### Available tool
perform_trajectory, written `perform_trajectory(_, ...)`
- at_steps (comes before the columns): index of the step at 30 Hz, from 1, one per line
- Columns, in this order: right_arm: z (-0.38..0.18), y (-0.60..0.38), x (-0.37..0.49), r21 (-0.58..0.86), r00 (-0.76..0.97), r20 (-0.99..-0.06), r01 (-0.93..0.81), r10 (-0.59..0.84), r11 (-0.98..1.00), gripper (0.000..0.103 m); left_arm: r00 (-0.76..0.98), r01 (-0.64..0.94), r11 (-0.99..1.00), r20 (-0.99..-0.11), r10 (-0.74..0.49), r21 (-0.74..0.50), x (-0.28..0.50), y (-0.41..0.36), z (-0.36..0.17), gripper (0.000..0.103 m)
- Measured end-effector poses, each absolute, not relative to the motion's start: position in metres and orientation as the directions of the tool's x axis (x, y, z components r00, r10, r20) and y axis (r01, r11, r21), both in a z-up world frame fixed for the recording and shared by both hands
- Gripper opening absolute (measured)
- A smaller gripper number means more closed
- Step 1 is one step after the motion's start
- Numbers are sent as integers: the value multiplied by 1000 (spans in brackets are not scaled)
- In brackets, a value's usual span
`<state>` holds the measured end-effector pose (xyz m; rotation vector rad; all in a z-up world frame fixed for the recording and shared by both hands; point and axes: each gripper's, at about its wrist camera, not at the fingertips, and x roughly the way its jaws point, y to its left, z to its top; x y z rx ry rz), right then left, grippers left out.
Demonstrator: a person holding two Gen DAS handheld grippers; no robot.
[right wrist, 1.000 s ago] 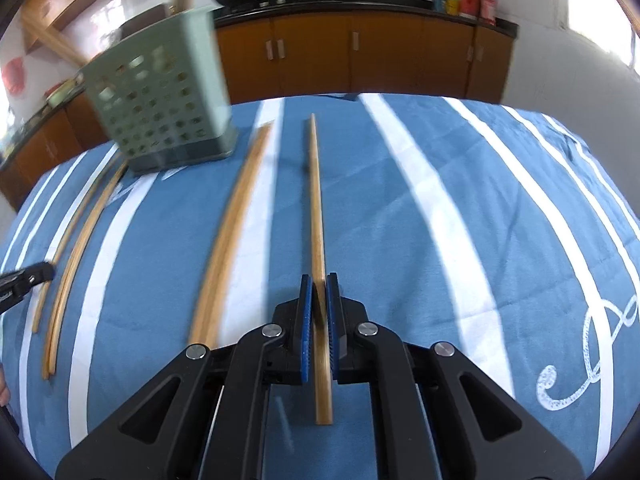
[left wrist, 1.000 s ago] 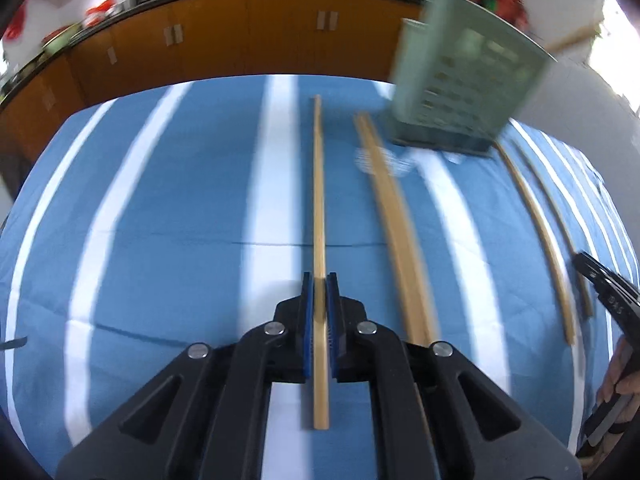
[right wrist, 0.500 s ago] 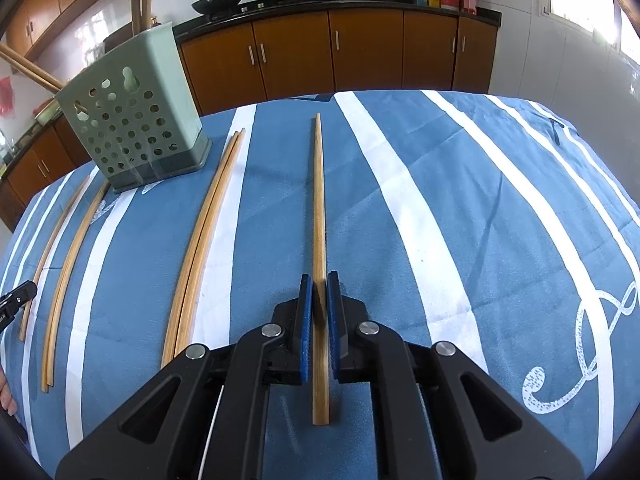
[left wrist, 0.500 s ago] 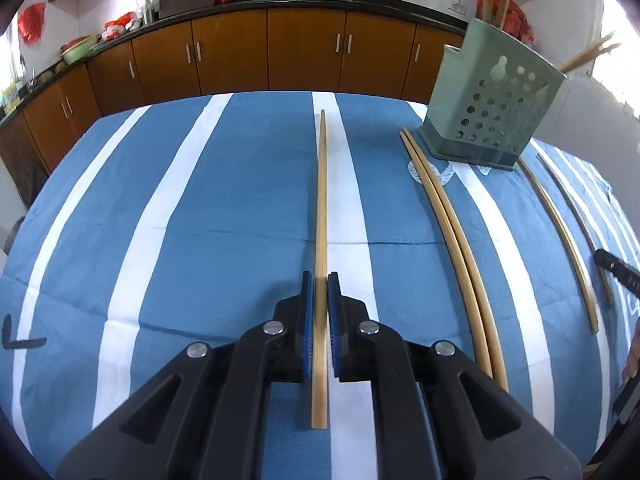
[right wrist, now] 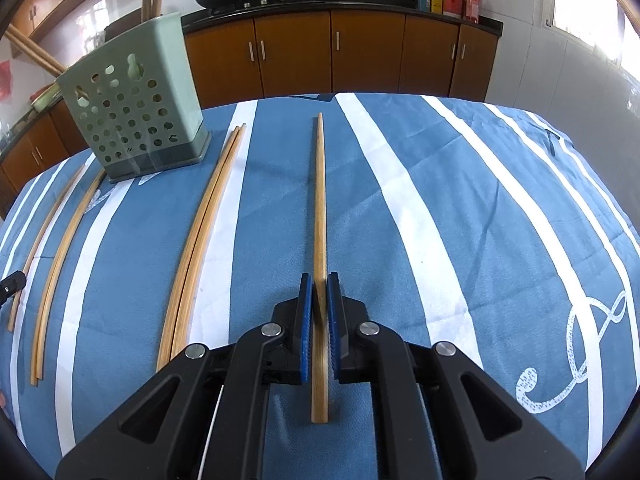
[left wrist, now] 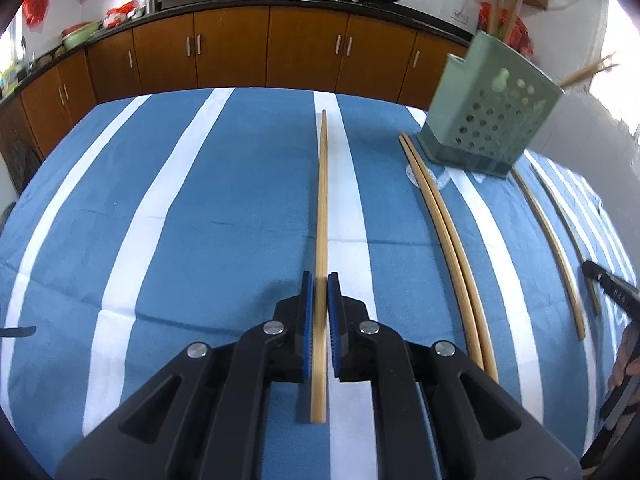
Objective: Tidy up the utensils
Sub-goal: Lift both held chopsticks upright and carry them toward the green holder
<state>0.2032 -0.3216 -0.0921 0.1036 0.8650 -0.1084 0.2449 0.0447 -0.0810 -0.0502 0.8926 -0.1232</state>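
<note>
In my left wrist view the left gripper [left wrist: 316, 292] is clamped on a long bamboo chopstick [left wrist: 322, 216] at frame centre, and the perforated pale-green plastic utensil holder [left wrist: 490, 120], blurred a second ago, has slid to the upper right. In the right view the right gripper [right wrist: 316, 292] pinches its own bamboo chopstick [right wrist: 319, 208]; the holder sits upper left. Both sticks ride above the blue striped desk [right wrist: 480, 220], so I judge insertion comes next.

Since a second ago the green holder [left wrist: 488, 120] has slid from 1 o'clock toward 2 o'clock in the left view, sharpening from blur; in the right view it [right wrist: 136, 120] sits lower at 10 o'clock.
</note>
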Motion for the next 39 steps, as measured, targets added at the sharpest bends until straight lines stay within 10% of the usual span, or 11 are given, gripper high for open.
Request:
perform_trajectory(17, -89, -331, 193, 108, 666, -746, 128, -5, 986, 8, 620, 101, 993, -777, -110, -60, 238, 42, -78, 7)
perform_trajectory(39, 26, -336, 166, 158, 903, -430, 88, -12, 984, 8, 848, 129, 976, -490, -201, -177, 227, 54, 64, 7)
